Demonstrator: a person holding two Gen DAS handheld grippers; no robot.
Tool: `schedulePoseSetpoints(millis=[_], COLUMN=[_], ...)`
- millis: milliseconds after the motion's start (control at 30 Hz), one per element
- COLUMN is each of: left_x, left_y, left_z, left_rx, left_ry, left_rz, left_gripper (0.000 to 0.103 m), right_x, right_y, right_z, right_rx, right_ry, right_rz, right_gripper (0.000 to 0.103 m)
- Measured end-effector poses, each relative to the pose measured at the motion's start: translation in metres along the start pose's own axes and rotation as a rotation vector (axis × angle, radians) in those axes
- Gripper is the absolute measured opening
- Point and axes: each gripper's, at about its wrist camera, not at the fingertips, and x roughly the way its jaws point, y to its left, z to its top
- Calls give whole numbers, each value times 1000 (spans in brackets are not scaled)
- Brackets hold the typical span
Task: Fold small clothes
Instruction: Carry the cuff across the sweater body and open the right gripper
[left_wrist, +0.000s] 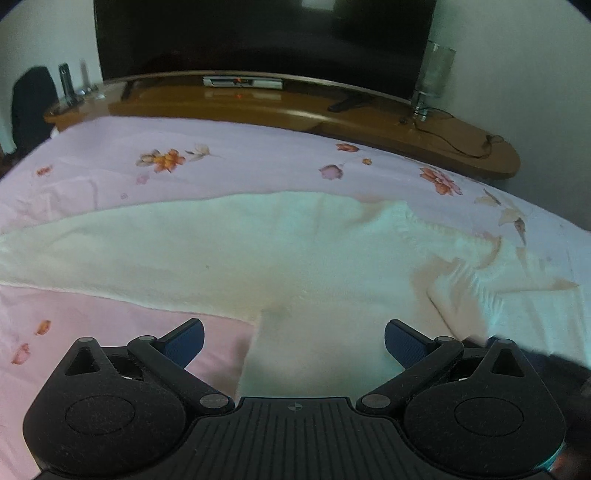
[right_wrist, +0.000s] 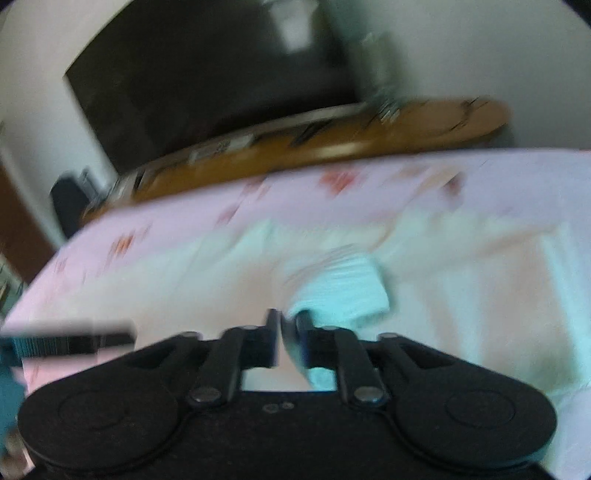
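A cream knitted sweater (left_wrist: 229, 254) lies spread on the pink floral bedsheet (left_wrist: 221, 155), one sleeve stretching left and its ribbed parts bunched at the right (left_wrist: 469, 266). My left gripper (left_wrist: 293, 341) is open and empty, hovering just above the sweater's near part. In the blurred right wrist view my right gripper (right_wrist: 288, 325) is shut on a ribbed edge of the sweater (right_wrist: 343, 291) and holds it lifted above the rest of the garment (right_wrist: 461, 295).
A wooden TV bench (left_wrist: 258, 107) runs along the bed's far edge, with a large dark TV (left_wrist: 258, 33), a set-top box (left_wrist: 242, 82), a glass lamp (left_wrist: 432, 77) and a cable. A dark chair (left_wrist: 29, 107) stands at the far left.
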Motion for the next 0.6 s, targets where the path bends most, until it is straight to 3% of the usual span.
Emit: schedulePoseSetpoints(millis=[67, 167, 367, 467, 600], left_x=[3, 6, 10, 18, 35], left_y=[0, -11, -76, -110, -140], left_z=[-1, -6, -17, -23, -27], left_rx=[-12, -15, 165, 232, 280], left_ry=[16, 25, 21, 32, 29], left_rz=[-35, -93, -140, -152, -108], left_gripper=[103, 103, 103, 103, 103], right_x=[-1, -22, -65, -82, -90], right_y=[5, 1, -37, -57, -79], right_z=[-5, -8, -30, -43, -52], right_rx=[-22, -7, 39, 85, 127], right_ry=[17, 0, -36, -45, -59], right_rz=[39, 59, -143, -195, -239], right_gripper=[47, 46, 46, 46, 47])
